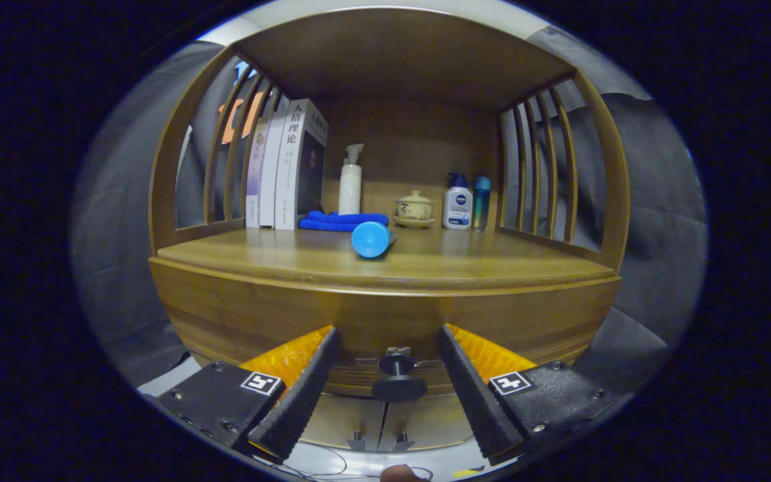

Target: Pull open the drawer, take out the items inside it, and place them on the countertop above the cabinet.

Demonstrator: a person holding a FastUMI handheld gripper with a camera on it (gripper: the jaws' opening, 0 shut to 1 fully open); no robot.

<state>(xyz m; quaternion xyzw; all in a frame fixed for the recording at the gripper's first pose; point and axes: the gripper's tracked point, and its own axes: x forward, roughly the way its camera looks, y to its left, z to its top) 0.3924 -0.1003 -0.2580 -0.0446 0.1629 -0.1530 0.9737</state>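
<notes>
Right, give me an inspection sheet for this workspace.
Surface: wooden countertop, bare at the front.
Job's things: drawer closed; its knob between the fingers, untouched.
Clutter: blue cylinder lying down; books, blue cloth, pump bottle, lidded cup, two small bottles along the back.
Grippers: hand-held gripper open around the knob.
Cables: thin wire on the floor.
Surroundings: slatted side rails.

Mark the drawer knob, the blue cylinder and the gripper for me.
drawer knob [398,386], gripper view, on its round head.
blue cylinder [371,239], gripper view, on its near end.
gripper [389,335], gripper view, midway between open fingertips.
</notes>
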